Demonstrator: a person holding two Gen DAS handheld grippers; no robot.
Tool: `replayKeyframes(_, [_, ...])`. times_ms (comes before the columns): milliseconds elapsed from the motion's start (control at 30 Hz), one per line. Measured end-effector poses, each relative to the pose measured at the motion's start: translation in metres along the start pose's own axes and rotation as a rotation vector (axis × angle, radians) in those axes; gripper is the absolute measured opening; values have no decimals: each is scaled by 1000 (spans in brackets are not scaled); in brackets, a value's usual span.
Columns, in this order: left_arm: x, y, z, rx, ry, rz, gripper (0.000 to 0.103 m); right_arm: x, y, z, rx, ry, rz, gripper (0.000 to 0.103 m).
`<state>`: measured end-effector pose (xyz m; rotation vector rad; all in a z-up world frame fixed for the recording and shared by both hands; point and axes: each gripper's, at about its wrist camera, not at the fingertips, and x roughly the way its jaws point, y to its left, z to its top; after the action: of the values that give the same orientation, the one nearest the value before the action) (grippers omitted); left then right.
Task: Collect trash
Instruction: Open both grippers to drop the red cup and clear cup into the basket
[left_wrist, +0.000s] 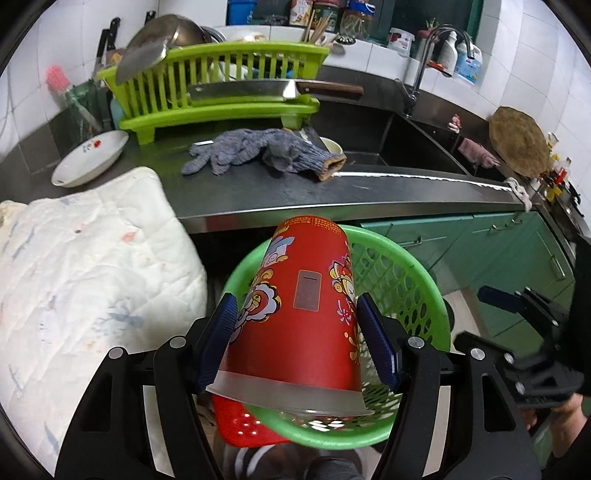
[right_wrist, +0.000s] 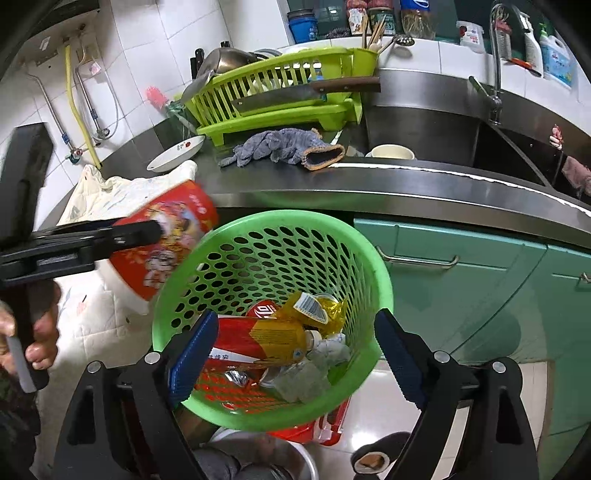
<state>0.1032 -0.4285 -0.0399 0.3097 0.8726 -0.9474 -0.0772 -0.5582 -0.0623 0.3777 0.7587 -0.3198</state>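
While clamped (left tool (left_wrist: 299, 325)), red cup (left_wrist: 303, 295) above basket (left_wrist: 406, 280).

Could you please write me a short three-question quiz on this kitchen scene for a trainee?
1. True or false: the left claw is shut on the red cup.
2. Multiple choice: where does the grey glove lie? A) in the sink B) on the steel counter C) in the green basket
3. Fill in: the right claw is open, with its fingers on either side of the green ____.

Key:
1. True; both pads press on the cup's sides.
2. B; it lies in front of the lime dish rack.
3. Basket; it already holds bottles and wrappers.
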Motion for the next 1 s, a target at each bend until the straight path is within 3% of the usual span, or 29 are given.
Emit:
replayKeyframes(500, [35, -20, -1, -30, 50, -51, 68, -32, -3, -8, -5, -53, -14, 85])
replayKeyframes(767, [18, -19, -7, -21, 18, -41, 76, -34, 3, -16, 33, -54, 5, 85])
replayKeyframes(1000, [-12, -5, -18, -26, -20, 12, 81, -37, 23, -22, 42, -45, 1, 87])
